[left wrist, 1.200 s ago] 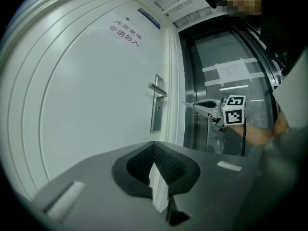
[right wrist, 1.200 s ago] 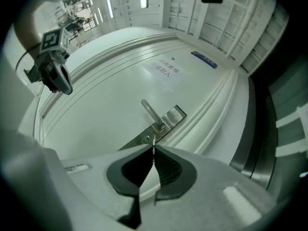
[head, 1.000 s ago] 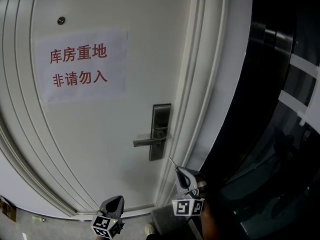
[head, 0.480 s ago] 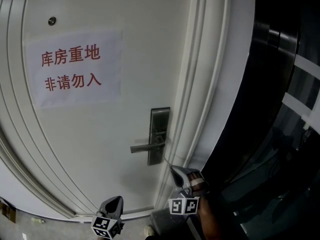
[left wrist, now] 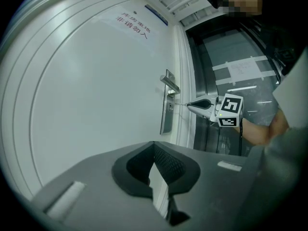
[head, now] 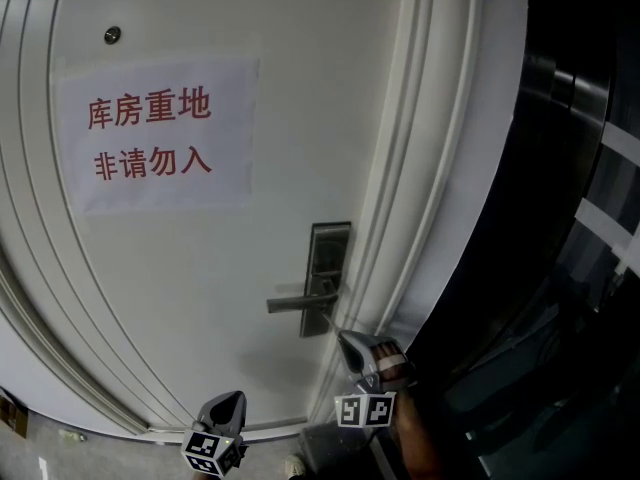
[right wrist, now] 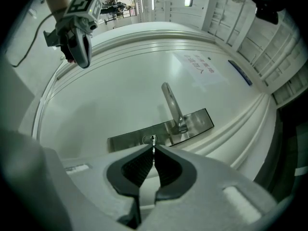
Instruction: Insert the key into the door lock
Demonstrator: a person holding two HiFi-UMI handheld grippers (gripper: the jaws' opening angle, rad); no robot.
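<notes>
My right gripper point(right wrist: 153, 148) is pinched tight on the key point(right wrist: 153, 141). Only the thin blade shows past the jaw tips, aimed level at the keyhole point(right wrist: 148, 139) in the lock plate point(right wrist: 197, 120), just below the handle point(right wrist: 171, 102). From the right gripper view the tip sits over the slot. Whether it has entered or is only touching the plate, I cannot tell.

The main risk I see is the blade meeting the slot slightly rolled or off-line. If I push then, the tip will skate across the plate, or the key will swivel between the pads (they hold it by a small patch, so it has little resistance to twisting). A harder push could bend the blade or knock it out of the grip altogether. The handle is also close above, and drifting upward would bump it.

My left gripper point(left wrist: 154, 146) hangs low near the foot of the door point(head: 200, 268), jaws together on nothing, well apart from the lock.
</notes>
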